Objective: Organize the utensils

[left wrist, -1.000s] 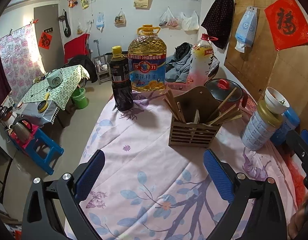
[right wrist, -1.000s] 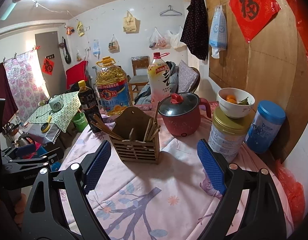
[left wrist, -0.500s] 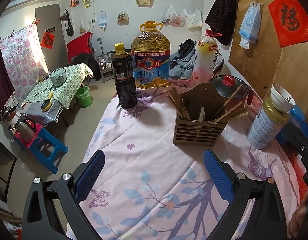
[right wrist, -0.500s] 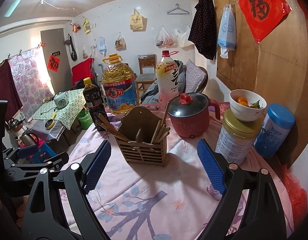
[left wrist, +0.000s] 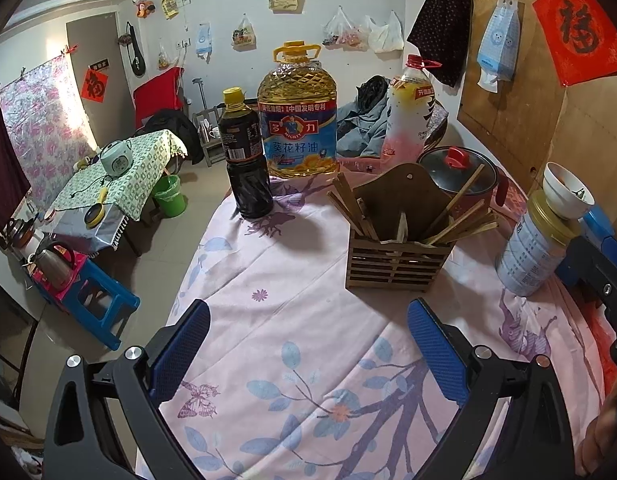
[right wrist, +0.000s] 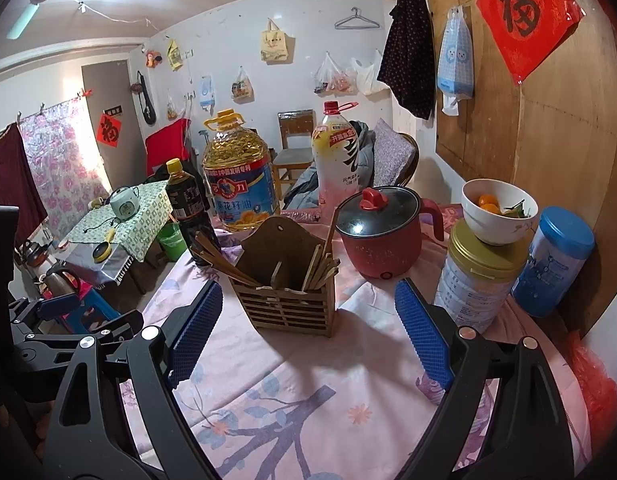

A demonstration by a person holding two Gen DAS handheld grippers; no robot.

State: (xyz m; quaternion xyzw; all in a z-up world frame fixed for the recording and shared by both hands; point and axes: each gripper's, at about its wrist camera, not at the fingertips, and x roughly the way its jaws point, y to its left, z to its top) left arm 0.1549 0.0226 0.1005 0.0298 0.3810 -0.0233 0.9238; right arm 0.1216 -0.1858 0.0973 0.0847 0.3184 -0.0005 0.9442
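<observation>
I have both tools hanging over the tabletop (left wrist: 292, 320) with nothing in them: the left tool (left wrist: 308, 344) is spread wide, and so is the right tool (right wrist: 308, 328), each aimed toward the holder (left wrist: 396, 248). The chopsticks (left wrist: 456, 220) already stand in that slatted wooden holder, which sits on the flowered cloth near the middle of the tabletop, in front of the red pot (right wrist: 378, 236). One bunch leans out to the left of its divider, another to the right, and one stick rises higher than the rest. I see no loose utensil on the cloth. By my reading this would fit either a bin filled and finished or a bin about to be sorted between its two compartments, so I will not commit to a move beyond keeping the tools clear of the splayed stick ends. As for other containers: the bowl (right wrist: 498, 212) on top of the tin (right wrist: 478, 276) holds small orange fruits and some greens; the pot is lidded, so its contents are hidden; the blue-capped can (right wrist: 552, 260) is closed; the oil jug (left wrist: 296, 116) is mostly full.
</observation>
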